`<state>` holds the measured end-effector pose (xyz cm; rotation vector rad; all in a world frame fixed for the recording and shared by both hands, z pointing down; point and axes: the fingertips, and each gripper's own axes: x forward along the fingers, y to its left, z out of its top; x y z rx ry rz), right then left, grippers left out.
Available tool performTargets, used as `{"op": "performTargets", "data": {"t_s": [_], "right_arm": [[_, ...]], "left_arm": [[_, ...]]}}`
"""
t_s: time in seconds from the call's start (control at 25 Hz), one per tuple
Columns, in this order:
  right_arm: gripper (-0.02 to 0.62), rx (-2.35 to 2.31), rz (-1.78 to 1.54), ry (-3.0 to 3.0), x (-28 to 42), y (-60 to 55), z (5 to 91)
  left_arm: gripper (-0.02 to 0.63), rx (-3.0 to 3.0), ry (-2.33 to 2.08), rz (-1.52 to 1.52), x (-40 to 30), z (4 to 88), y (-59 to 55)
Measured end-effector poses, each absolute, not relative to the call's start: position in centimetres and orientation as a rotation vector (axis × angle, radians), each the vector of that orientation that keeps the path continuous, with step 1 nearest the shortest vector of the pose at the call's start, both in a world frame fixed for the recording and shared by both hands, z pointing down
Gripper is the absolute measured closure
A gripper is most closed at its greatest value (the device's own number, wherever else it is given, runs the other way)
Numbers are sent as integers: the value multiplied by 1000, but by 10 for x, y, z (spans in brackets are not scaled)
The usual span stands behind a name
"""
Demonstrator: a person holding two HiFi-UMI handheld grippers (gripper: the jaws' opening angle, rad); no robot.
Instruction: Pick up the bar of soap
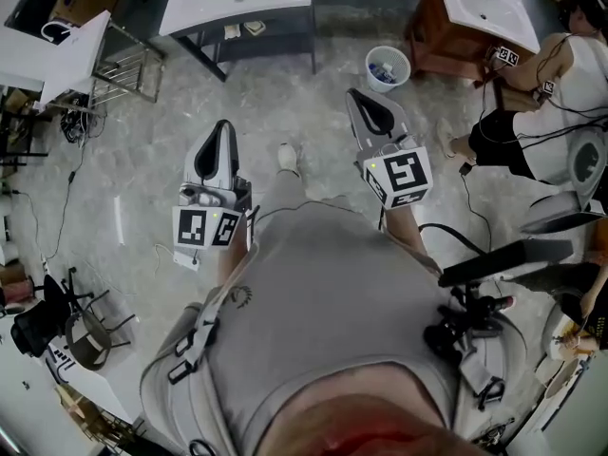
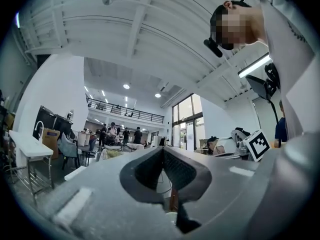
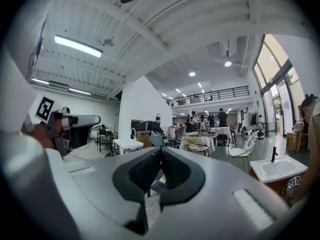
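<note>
Standing mid-floor, both tools level | left gripper, right gripper: fingers clenched, empty | bar of soap in no view; bearing, long axis, nearer hand unreadable | sink surface ahead-right, likely search spot.

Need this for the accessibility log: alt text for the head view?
Seen from above, a person holds the left gripper and right gripper out over a grey floor, both with jaws shut and empty. Ahead stand a white bin and a wooden sink cabinet.
</note>
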<state>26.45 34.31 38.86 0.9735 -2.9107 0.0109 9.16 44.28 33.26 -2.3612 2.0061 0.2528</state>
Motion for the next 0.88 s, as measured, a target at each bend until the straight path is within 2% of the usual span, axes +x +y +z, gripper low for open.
{"op": "performTargets", "data": {"t_s": [0.88], "right_arm": [[595,1120,-22,-2742,175,210,381]], "left_arm": [[607,-2491,1866,354,-20,350,267]]}}
